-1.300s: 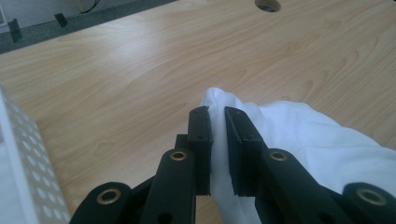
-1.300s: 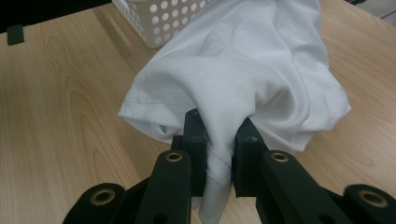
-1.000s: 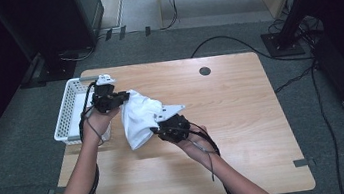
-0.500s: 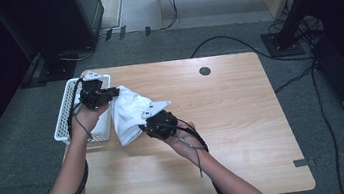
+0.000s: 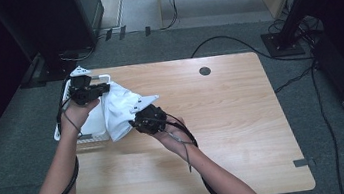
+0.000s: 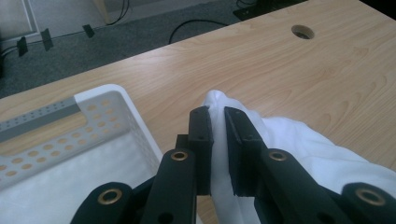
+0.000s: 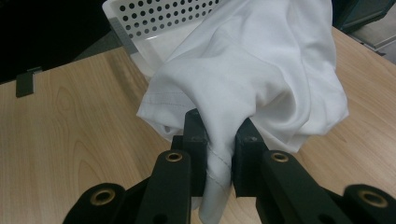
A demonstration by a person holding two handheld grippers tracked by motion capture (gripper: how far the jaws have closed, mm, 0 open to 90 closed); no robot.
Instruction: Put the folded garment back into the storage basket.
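Note:
A white cloth hangs bunched between both grippers, lifted over the left part of the wooden table. My left gripper is shut on the cloth's upper edge beside the white perforated basket; in the left gripper view the cloth is pinched in my left gripper. My right gripper is shut on a lower fold. In the right gripper view the cloth billows above my right gripper, in front of the basket.
The basket sits at the table's left edge. A round cable hole lies at the table's far middle. Cables run over the grey floor behind, and dark equipment stands at the back left and at the right.
Both grippers have carried the cloth leftward and slightly up, so it now hangs partly over the basket. Both grips stay closed on the cloth.

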